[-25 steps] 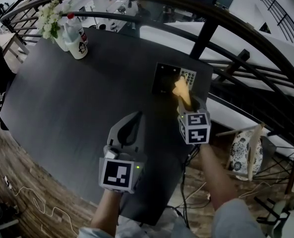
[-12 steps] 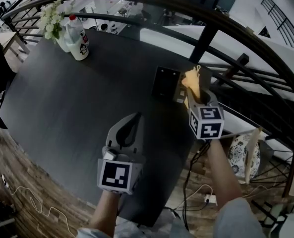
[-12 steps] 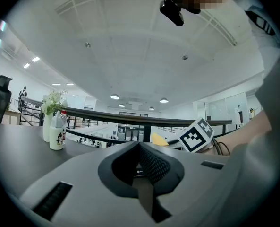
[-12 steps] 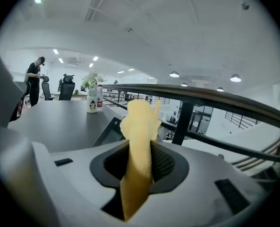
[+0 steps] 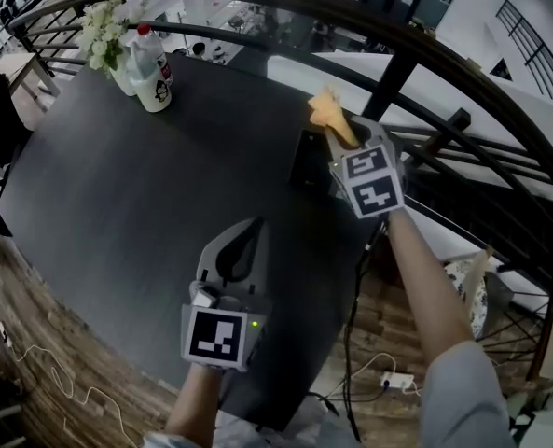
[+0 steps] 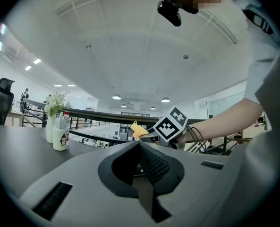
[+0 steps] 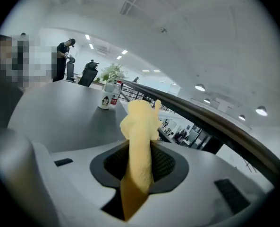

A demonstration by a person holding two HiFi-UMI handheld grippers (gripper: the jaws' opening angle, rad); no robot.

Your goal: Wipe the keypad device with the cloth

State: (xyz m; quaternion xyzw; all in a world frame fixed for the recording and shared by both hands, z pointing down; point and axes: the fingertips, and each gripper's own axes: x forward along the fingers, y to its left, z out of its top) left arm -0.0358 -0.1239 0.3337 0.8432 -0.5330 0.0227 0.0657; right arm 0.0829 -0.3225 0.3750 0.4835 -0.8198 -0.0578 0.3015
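- One dark table (image 5: 117, 185) carries everything. The keypad device (image 5: 304, 161) lies near its far right edge, partly hidden behind the right gripper (image 5: 339, 138).
- The left gripper (image 5: 246, 236) has its jaws together on nothing and sits well apart from the device.
- The right gripper is clamped on the yellow cloth (image 5: 328, 112), apparently just off the device.
- The cloth looks soft, light and floppy. A pinch at its bunched middle should leave a loose end for wiping.

Dark table (image 5: 117, 185): bottle (image 5: 153, 71), vase (image 5: 121, 79), keypad device (image 5: 310, 160)
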